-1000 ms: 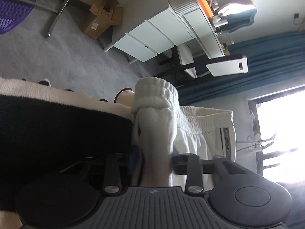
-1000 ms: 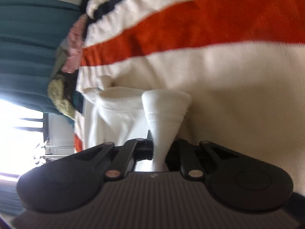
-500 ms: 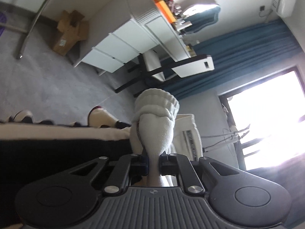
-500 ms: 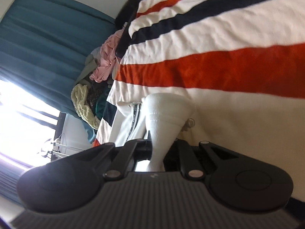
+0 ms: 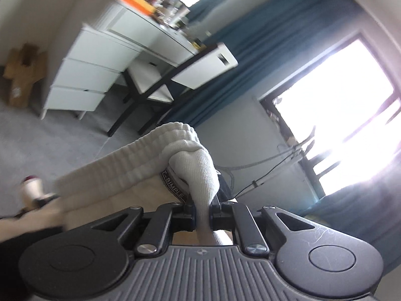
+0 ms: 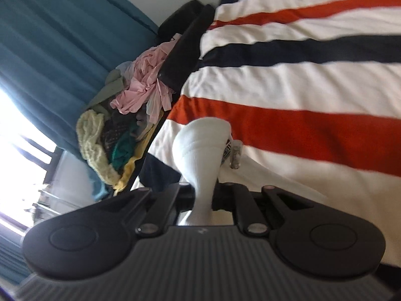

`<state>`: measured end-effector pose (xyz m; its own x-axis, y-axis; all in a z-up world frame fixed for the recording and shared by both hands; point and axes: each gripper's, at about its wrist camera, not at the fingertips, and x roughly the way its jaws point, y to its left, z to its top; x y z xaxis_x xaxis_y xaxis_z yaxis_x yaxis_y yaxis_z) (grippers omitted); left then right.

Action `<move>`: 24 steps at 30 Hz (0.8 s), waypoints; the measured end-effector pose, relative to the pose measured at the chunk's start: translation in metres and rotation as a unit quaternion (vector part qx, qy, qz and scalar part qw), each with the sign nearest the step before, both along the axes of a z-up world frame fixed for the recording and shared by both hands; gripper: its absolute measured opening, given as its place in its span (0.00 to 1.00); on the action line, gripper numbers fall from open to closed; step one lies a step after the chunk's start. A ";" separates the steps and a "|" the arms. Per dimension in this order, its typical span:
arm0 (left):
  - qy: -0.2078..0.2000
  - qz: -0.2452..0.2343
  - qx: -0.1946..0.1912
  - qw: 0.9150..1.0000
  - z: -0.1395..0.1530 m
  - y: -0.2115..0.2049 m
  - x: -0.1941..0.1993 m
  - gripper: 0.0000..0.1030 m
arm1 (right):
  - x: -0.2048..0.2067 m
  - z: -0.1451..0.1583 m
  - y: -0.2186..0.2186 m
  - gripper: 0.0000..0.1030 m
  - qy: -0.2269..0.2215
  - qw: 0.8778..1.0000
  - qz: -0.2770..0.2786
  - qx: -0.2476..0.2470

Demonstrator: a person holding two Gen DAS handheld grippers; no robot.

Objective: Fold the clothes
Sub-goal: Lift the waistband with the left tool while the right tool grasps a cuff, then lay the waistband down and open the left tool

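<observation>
Above the striped bed (image 6: 313, 80), white pants (image 5: 140, 165) are held up, clamped by left gripper (image 5: 203, 215) and right gripper (image 6: 203, 195). Lifting step; next, lay flat for folding.

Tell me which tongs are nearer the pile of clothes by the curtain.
Right. The right tongs, shut on the white garment, have the pile of clothes just ahead-left. The left tongs show no pile, only the dresser.

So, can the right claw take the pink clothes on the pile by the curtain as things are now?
Probably not yet. The right claw is shut on the white garment, so its jaws are occupied. The pink clothes lie uncovered on top of the pile, away beyond the striped blanket.
</observation>
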<state>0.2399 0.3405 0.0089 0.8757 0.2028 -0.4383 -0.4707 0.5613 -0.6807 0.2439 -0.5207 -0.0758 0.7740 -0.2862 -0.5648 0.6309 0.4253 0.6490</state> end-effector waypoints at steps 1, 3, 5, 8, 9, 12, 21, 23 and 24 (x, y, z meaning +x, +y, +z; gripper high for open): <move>0.008 -0.004 0.014 1.000 -0.003 -0.004 0.025 0.10 | 0.021 -0.005 0.001 0.07 0.010 1.000 -0.002 -0.007; 0.025 -0.012 0.028 0.999 -0.017 -0.013 0.068 0.10 | 0.059 -0.022 0.002 0.07 0.029 0.999 -0.010 -0.017; 0.041 -0.013 0.029 0.999 -0.031 -0.019 0.107 0.10 | 0.096 -0.041 0.002 0.07 0.047 0.998 -0.017 -0.026; 0.067 -0.010 0.034 0.997 -0.048 -0.026 0.147 0.11 | 0.138 -0.066 0.005 0.07 0.063 0.996 -0.007 -0.065; 0.076 -0.011 0.038 0.996 -0.054 -0.028 0.156 0.11 | 0.147 -0.074 0.007 0.07 0.074 0.994 -0.002 -0.076; 0.083 -0.015 0.029 0.996 -0.069 -0.026 0.166 0.14 | 0.157 -0.093 0.005 0.08 0.078 0.994 0.009 -0.081; 0.030 -0.093 0.014 0.995 -0.055 -0.017 0.128 0.61 | 0.122 -0.071 -0.001 0.24 0.053 0.991 0.101 -0.063; 0.032 -0.119 0.027 0.992 -0.048 -0.024 0.111 0.64 | 0.100 -0.061 0.004 0.42 0.043 0.989 0.131 -0.055; 0.038 -0.125 0.032 0.991 -0.046 -0.028 0.098 0.68 | 0.087 -0.057 0.008 0.59 0.037 0.988 0.140 -0.053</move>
<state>0.3381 0.3121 -0.0367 0.8668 0.0122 -0.4986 -0.3598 0.7075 -0.6082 0.3310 -0.5126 -0.1325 0.7893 -0.1277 -0.6005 0.5227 0.6528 0.5482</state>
